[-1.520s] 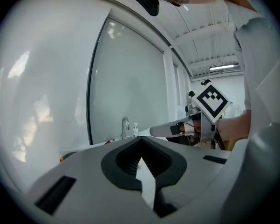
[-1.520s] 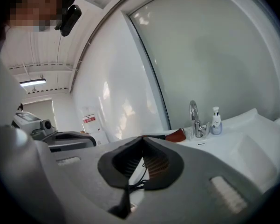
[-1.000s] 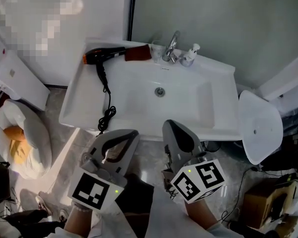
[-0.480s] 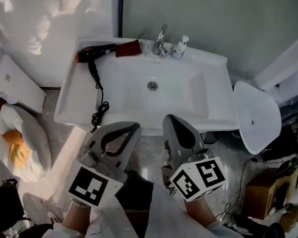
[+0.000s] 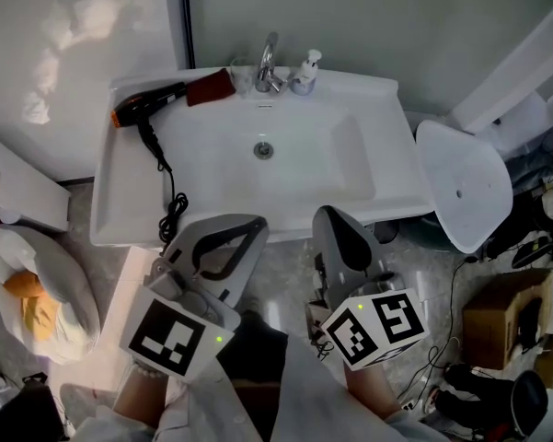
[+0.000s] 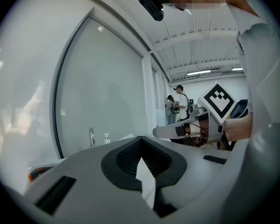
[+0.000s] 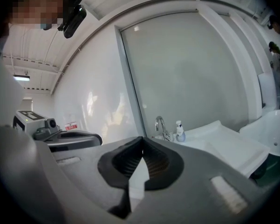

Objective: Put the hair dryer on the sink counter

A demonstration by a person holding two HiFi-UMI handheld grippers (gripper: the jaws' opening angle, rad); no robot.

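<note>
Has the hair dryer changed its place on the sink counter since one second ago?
No. The hair dryer lies at the back left corner of the sink counter, left of the faucet, as before; only the camera shifted.

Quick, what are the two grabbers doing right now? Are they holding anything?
Left gripper: closed, holding nothing.
Right gripper: closed, holding nothing.

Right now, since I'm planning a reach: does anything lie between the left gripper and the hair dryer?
Only the black cord of the hair dryer, trailing along the left of the sink counter toward the left gripper. Nothing else visible lies between them.
</note>
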